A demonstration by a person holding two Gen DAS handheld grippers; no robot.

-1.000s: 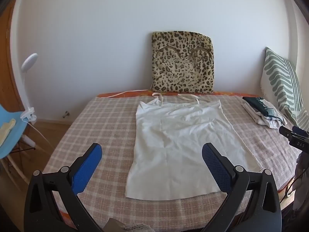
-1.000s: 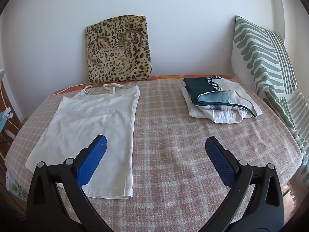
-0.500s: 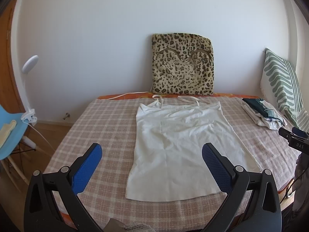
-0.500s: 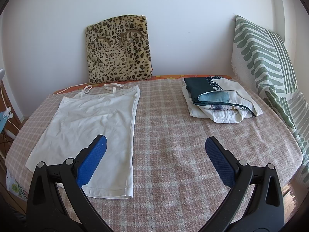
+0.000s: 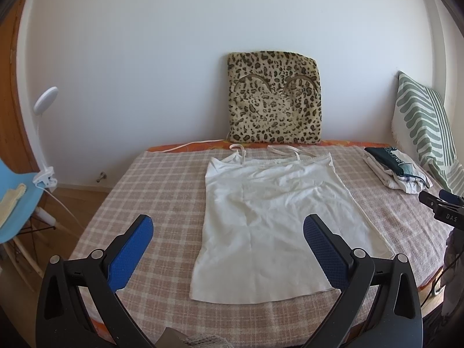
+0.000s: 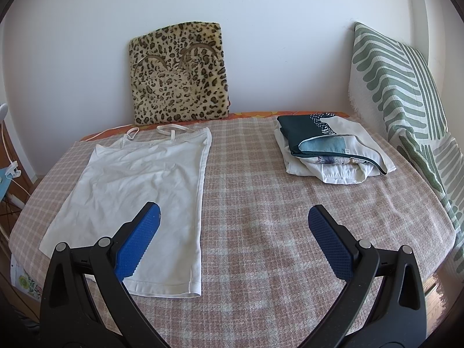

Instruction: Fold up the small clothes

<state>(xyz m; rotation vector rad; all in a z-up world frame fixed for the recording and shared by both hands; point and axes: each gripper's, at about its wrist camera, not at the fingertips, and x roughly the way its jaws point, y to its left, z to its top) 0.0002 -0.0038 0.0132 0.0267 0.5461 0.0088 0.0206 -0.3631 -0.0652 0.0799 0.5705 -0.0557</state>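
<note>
Nothing moved, plaid blanket (image 6: 261, 232), white wall (image 5: 145, 58)

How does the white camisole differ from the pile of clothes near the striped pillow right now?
The white camisole lies spread flat as one open layer; the pile of clothes is already folded and stacked. The camisole is plain white; the pile shows dark teal and light blue. The camisole covers more blanket than the pile. Both rest on the plaid blanket, untouched by either gripper.

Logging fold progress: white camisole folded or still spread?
Spread. The white camisole lies flat in one layer on the plaid blanket, straps out.
</note>
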